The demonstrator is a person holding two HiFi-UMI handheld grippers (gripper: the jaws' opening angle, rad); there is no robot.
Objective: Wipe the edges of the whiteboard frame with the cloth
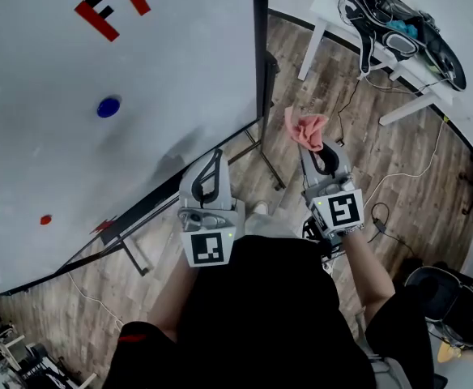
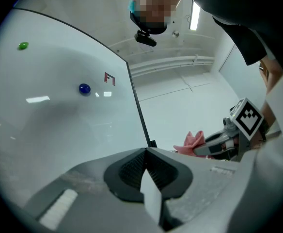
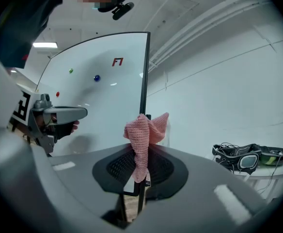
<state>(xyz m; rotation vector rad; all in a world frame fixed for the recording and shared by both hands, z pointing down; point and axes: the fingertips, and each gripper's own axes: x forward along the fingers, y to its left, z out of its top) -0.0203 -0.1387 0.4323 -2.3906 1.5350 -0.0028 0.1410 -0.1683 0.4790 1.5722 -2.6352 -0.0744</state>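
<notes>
Right gripper (image 3: pixel 139 168): jaws are pinching the pink cloth (image 3: pixel 144 134), holding it upright near the whiteboard frame (image 3: pixel 145 72).
Left gripper (image 2: pixel 145 163): jaws are pressing together, gripping nothing.

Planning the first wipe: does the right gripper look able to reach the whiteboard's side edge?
Probably yes: the right gripper, shut on the cloth, sits beside the frame edge with nothing between them.
</notes>
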